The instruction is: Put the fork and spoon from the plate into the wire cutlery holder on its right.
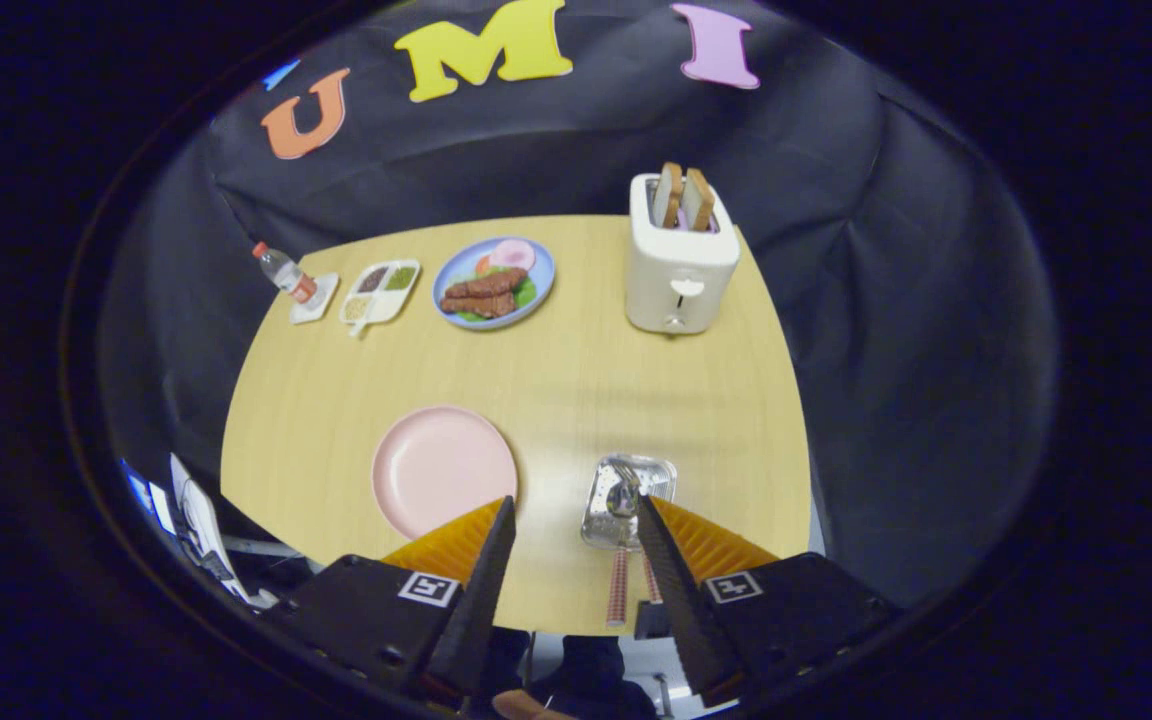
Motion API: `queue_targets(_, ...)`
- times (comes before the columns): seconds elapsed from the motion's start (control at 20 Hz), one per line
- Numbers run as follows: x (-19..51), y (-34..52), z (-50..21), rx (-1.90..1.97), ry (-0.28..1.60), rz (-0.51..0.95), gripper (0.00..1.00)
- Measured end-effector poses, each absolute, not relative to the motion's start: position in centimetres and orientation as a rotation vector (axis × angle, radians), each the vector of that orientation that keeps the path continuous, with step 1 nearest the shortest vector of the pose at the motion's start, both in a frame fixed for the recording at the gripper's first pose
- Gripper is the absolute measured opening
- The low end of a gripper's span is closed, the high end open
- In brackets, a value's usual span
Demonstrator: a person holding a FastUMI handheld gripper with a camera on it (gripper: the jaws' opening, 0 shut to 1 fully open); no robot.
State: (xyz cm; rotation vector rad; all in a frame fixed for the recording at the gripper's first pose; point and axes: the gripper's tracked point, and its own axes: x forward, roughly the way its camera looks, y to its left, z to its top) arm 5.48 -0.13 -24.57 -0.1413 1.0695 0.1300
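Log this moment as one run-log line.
gripper: open, holding nothing | fork and spoon: in wire holder | pink plate: bare

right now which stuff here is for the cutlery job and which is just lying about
For the job: pink plate, wire cutlery holder with spoon and fork already in it, open tongs.

Lying about: toaster, food plate, bottle, divided dish.

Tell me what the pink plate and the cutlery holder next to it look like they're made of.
The pink plate looks like matte plastic: even colour with only a soft sheen. The cutlery holder looks like shiny silvery metal with bright glints. The fork and spoon in it have gleaming metal-like heads and ribbed reddish handles. The open gripper sits just before them.
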Motion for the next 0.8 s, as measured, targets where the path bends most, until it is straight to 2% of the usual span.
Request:
queue_targets(0.1, 5.6, 1.0, -22.9, -0.132, 0.984, 0.144, 0.81)
queue_targets(0.4, 5.0, 3.6, -17.5, -0.192, 0.746, 0.145, 0.92)
queue_targets(0.45, 4.9, 4.2, -16.8, -0.196, 0.715, 0.143, 0.98)
queue_targets(0.8, 4.3, 8.1, -9.8, -0.126, 0.449, 0.114, 0.98)
